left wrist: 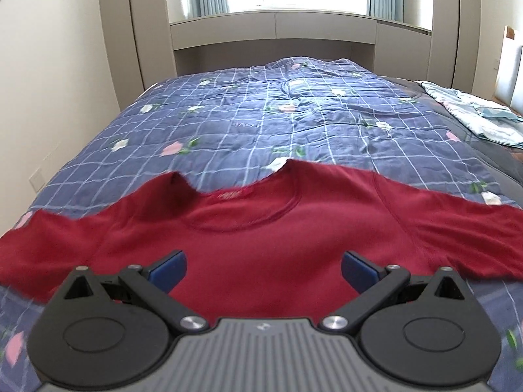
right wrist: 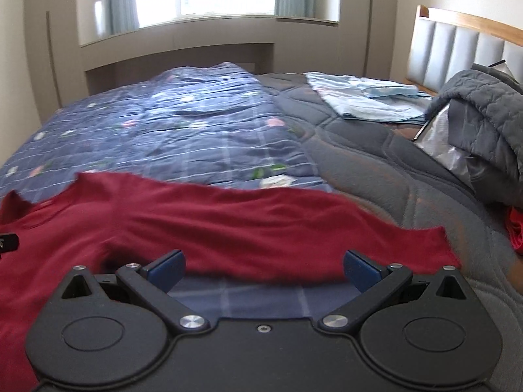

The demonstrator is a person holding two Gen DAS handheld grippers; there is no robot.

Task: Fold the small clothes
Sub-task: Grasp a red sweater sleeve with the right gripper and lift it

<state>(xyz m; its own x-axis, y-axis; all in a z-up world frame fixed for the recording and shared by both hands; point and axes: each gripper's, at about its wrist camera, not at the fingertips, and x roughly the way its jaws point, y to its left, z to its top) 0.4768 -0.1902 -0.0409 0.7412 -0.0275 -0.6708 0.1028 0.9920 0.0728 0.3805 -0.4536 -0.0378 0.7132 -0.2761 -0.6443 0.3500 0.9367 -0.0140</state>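
A dark red long-sleeved shirt lies spread flat on the blue checked quilt, collar away from me, sleeves out to both sides. My left gripper is open and empty, held over the shirt's chest. In the right wrist view the shirt's right sleeve runs across the frame. My right gripper is open and empty, just short of the sleeve's near edge, with the quilt showing between its fingers.
A light blue folded cloth lies at the far right of the bed. A grey padded jacket is heaped at the right by the headboard. A grey mattress pad lies beside the quilt. A wall runs along the left side.
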